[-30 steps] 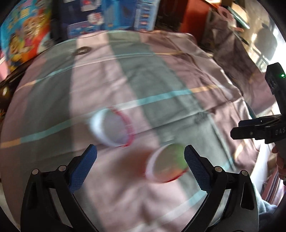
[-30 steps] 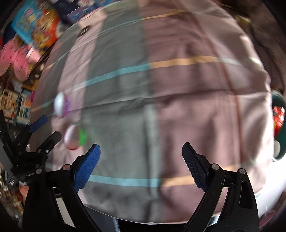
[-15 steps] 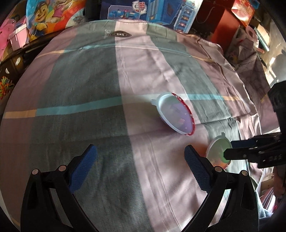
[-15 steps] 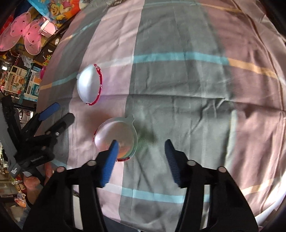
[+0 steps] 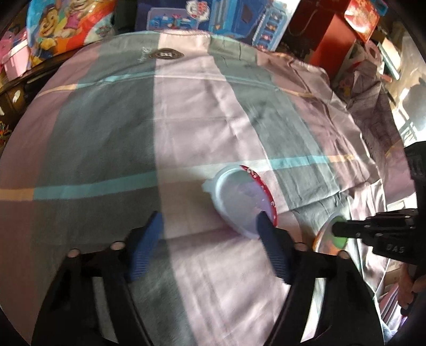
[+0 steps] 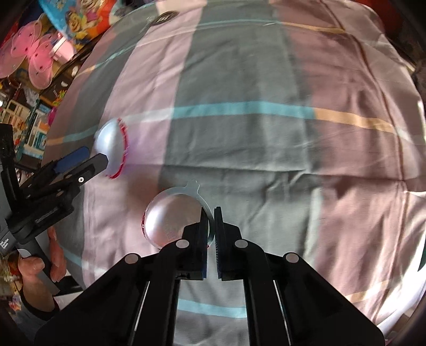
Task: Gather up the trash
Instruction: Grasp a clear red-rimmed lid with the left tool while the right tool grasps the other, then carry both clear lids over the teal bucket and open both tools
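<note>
A cluttered room of toy boxes (image 5: 239,24) and cartoon packaging surrounds a bed covered with a checked sheet (image 6: 239,79) in pink and grey, crossed by teal and yellow stripes. Two empty plastic cups lie on their sides on the sheet, near each other.

Half a second ago the right gripper (image 6: 212,226) was held apart beside the green-tinted cup (image 6: 173,218); now its jaws have been drawn almost together, and the cup's thin rim is pinched between the blue pads (image 6: 203,239). From the left camera the same cup (image 5: 332,237) is seen at the tip of that gripper, low over the sheet; whether it has been lifted clear cannot be told.

The left gripper (image 5: 210,239) has been brought nearer to the red-rimmed cup (image 5: 242,202) and its opening has been narrowed since the earlier frames, though a clear gap remains and nothing is held. Its right finger (image 5: 271,247) is placed just at the cup's near rim, while the other finger stands well to the side, so the cup is not yet framed between them.

By this reading, one piece of trash has been secured and the second is being approached; a sideways shift would be needed before closing. No bin is visible.
</note>
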